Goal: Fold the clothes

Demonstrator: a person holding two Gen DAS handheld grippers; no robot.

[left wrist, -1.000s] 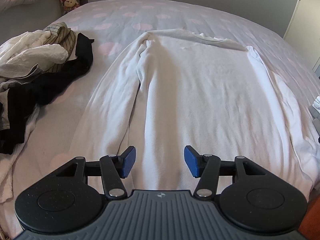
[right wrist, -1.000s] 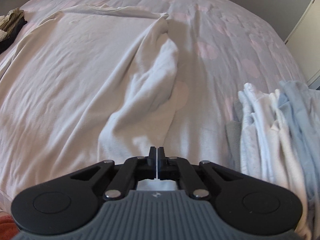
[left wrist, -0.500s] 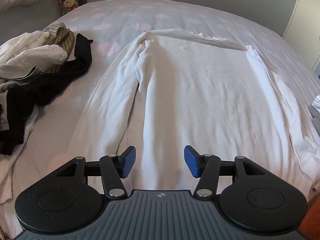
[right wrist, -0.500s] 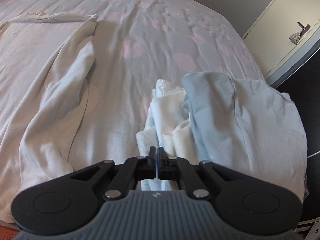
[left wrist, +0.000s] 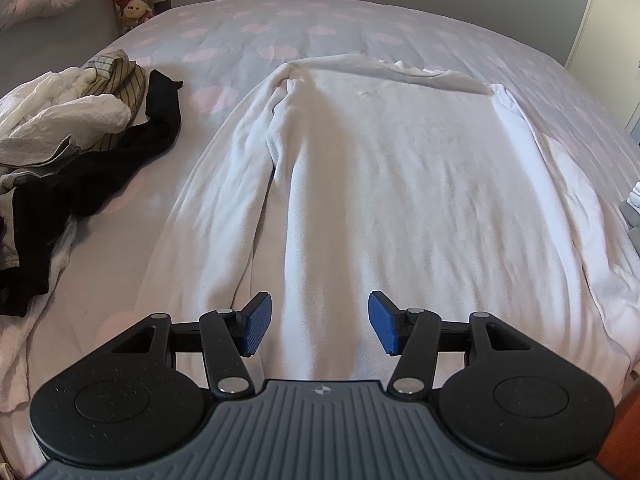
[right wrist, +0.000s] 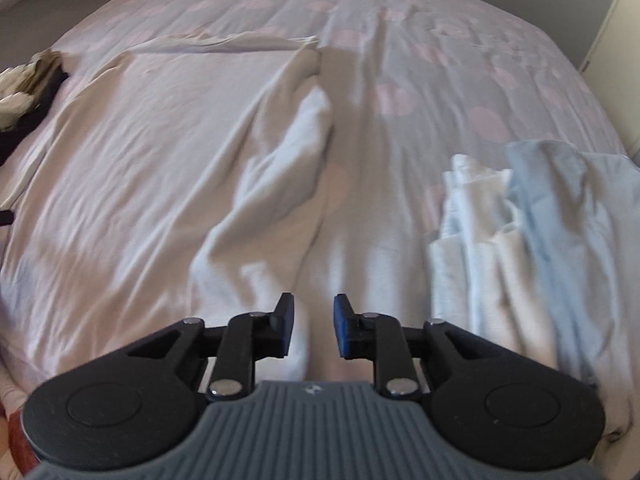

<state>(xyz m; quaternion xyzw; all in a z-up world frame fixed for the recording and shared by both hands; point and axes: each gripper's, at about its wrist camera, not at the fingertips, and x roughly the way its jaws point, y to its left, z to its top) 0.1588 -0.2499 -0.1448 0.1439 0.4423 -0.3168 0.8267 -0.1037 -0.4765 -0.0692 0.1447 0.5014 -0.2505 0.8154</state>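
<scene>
Lying flat across the dotted bedspread (left wrist: 248, 28), the white long-sleeved top (left wrist: 400, 184) fills the centre. The left gripper (left wrist: 319, 324) hovers spread at six o'clock, nothing between. The right gripper (right wrist: 314, 326) is opening over the sleeve (right wrist: 280, 184); folded clothes (right wrist: 532, 232) at three o'clock.

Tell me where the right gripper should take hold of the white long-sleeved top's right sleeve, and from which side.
Grip the cuff end of the sleeve nearest the camera, coming down from above. The white long-sleeved top lies flat on the dotted bedspread, but this sleeve is bunched into a raised ridge, which likely gives the fingers an edge to pinch. The right gripper is opening just over that end, nothing clamped.
</scene>
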